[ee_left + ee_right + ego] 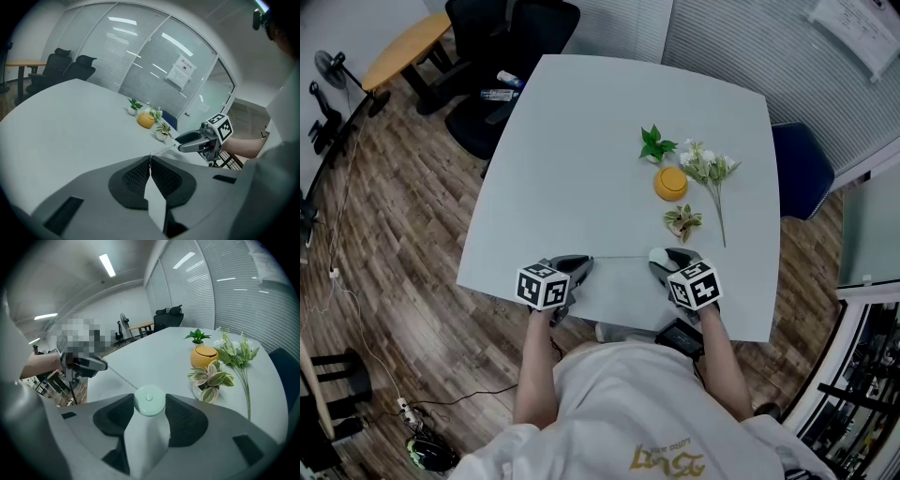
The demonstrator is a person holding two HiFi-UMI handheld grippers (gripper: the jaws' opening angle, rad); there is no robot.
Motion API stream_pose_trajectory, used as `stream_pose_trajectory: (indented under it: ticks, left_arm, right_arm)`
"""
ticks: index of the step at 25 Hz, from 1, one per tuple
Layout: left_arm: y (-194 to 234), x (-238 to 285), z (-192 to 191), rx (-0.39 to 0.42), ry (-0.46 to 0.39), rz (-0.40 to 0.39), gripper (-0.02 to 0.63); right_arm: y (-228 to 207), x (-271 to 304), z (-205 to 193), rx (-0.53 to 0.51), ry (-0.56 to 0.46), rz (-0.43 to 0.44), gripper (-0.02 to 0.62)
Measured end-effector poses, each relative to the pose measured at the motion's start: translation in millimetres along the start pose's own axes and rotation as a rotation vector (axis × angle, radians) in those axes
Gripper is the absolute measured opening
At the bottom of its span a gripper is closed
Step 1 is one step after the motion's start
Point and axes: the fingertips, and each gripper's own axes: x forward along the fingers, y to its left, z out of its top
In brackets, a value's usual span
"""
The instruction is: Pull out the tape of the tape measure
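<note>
Both grippers are down at the near edge of the pale grey bench (581,141), on the person's side of the round orange pot (670,183). The right gripper (661,260) has its jaws spread wide and pressed on the round pale-green tape measure (149,400), just this side of the pot. Its own view shows the case face-on between the jaws, while the head view gives only a pale sliver. The thin silvery tape (621,257) runs straight from the case, off to the pot's left, to the left gripper (581,265), whose jaws are pinched together on its end. The left gripper view shows that pinch plainly, but there the case cannot be made out.
</note>
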Motion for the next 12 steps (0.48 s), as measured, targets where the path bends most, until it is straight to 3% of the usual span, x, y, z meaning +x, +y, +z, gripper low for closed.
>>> stream_pose_trajectory:
  ticks: [12]
  left_arm:
    - [10.7, -3.9, -1.6, -0.021, -0.014, 0.028, 0.011]
  right_arm:
    - [-8.1, -1.8, -4.8, 0.024, 0.007, -0.016, 0.226]
